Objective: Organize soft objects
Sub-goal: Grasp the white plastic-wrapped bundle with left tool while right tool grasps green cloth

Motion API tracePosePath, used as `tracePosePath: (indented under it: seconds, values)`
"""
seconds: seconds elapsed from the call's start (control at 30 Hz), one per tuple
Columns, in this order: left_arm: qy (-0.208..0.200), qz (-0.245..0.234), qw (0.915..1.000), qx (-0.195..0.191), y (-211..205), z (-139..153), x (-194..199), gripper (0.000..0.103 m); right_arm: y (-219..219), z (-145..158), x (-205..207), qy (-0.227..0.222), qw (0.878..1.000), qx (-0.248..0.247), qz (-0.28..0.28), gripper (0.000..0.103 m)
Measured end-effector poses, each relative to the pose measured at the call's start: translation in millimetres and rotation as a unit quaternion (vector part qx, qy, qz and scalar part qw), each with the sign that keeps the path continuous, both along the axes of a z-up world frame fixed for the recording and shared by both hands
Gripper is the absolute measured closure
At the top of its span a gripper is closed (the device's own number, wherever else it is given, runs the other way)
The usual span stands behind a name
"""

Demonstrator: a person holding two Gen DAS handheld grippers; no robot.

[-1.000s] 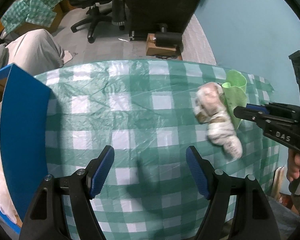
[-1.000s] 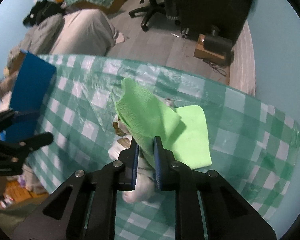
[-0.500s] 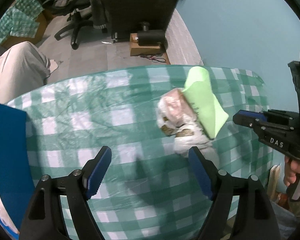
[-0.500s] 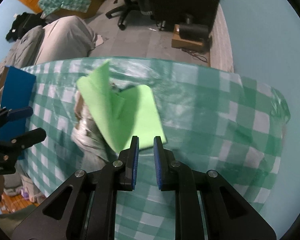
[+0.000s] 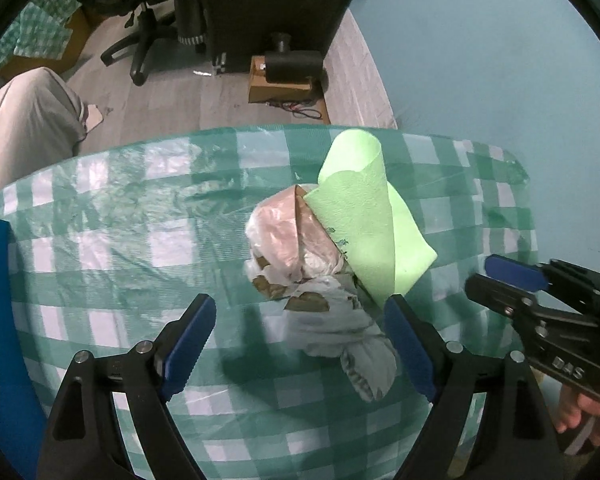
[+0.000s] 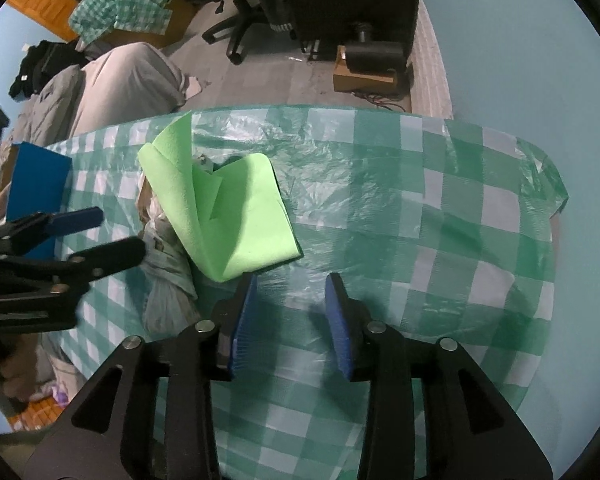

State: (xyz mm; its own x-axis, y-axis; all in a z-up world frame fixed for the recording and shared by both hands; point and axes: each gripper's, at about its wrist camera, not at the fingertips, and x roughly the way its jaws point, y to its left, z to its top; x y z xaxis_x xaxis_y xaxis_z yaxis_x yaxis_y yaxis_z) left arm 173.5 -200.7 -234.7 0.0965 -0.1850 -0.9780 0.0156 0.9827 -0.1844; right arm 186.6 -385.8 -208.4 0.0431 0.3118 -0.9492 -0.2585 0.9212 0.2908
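The left tool (image 5: 300, 344) is seen nearest in its own view, pointed down at the surface (image 5: 112, 240), which is covered with a green and white checked cloth. Its jaws are held wide and are opening more. A crumpled bundle of plastic bags (image 5: 324, 320) is seen lying between its two blue pads, but it is not pressed by them. Nothing is gripped.

The right tool (image 6: 290, 320) is also pointed down at the surface. Its jaws are partly apart and are opening. Only bare checked cloth is seen between them, so nothing is held. The corner of a bright green cloth (image 6: 236, 216) is seen just beside its left pad (image 6: 244, 320); whether they touch cannot be told.

A little farther on, the green cloth is found loosely folded, with one side curled up. It is leaned on the bag bundle, and the two are touching. They are placed in the middle of the surface.

A blue box (image 6: 36, 184) is seen at the left edge of the surface.

Beyond the surface, a gray floor, an office chair (image 5: 148, 36) and a cardboard box (image 5: 284, 84) are seen by a light blue wall.
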Motion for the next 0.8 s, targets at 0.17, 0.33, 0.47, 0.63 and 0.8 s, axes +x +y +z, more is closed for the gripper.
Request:
tracePosePath:
  seconds: [0.17,0.33,0.47,0.63,0.8]
  values:
    - [0.01,-0.017,0.9995,0.023,-9,-15,0,0.016,-1,2,2,-0.002,1.0,0.002,0.001,0.064]
    - [0.008,-0.021,0.9997,0.01,-6,-17,-6,0.054,2,4,6,-0.002,1.0,0.004,0.006,0.056]
    - [0.004,-0.021,0.9995,0.023,0,-14,-13,0.056,12,5,9,-0.004,1.0,0.005,0.017,0.043]
    - [0.005,-0.012,0.9992,0.038,17,-10,-22,0.056,36,2,11,-0.006,0.999,0.002,0.044,0.04]
    - [0.007,0.008,0.999,0.042,42,-8,-28,0.056,64,-4,13,-0.013,0.997,-0.01,0.07,0.036]
